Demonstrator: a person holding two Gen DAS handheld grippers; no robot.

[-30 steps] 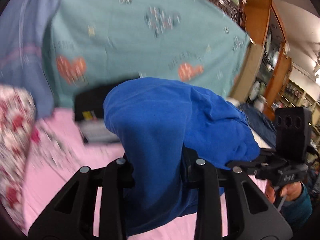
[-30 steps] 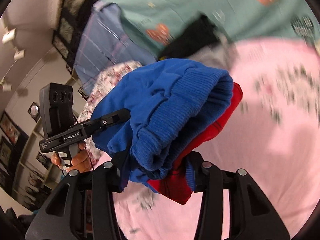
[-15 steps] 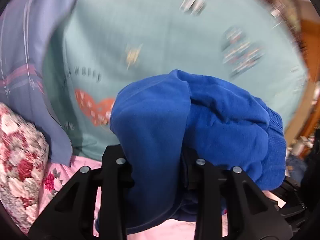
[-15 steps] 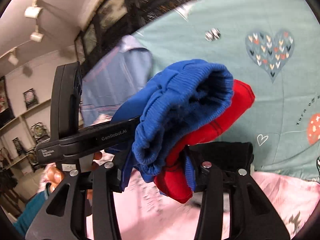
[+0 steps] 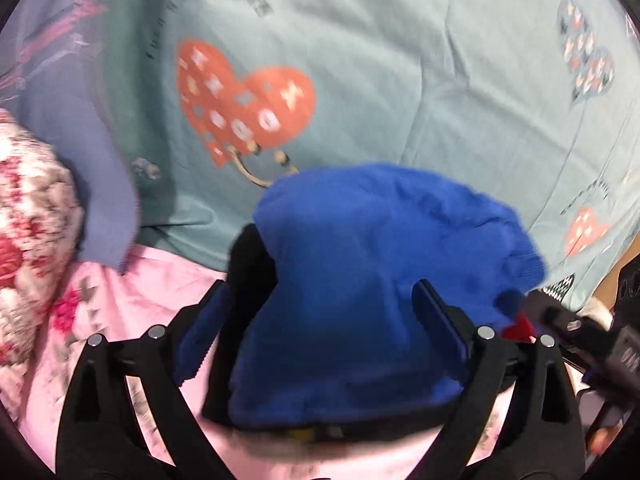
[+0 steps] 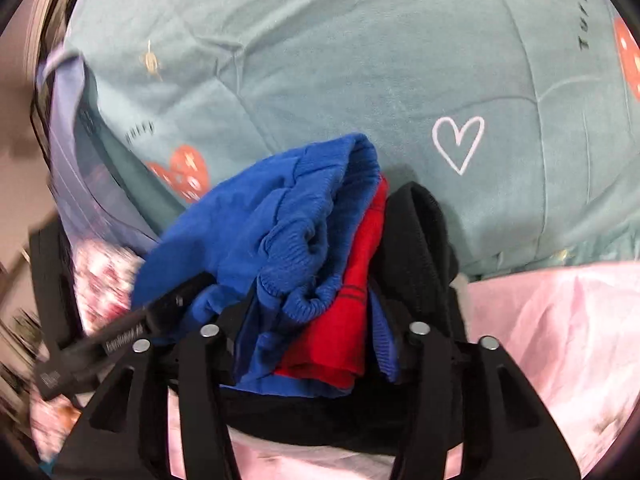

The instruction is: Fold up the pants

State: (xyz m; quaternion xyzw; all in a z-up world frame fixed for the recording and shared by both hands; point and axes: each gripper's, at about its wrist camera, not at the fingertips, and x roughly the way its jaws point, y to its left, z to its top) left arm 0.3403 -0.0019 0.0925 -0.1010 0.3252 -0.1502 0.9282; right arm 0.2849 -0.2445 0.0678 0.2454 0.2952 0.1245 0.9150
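The folded blue pants [image 5: 360,280], a second ago clamped and carried, now sit on a black garment [image 6: 416,240] at the teal blanket [image 5: 400,60], twelve o'clock; left gripper [image 5: 320,320] jaws opening wide; right gripper [image 6: 316,340] jaws loosening, cloth between them; placement looks nearly finished.

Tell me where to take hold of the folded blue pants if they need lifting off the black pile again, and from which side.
Judging by their pose, grip the blue pants across the stacked fold, near the ribbed cuff and red panel, coming low from the pink sheet side. The teal quilt blocks the far side. Both tongs, left and right, are opening around them.
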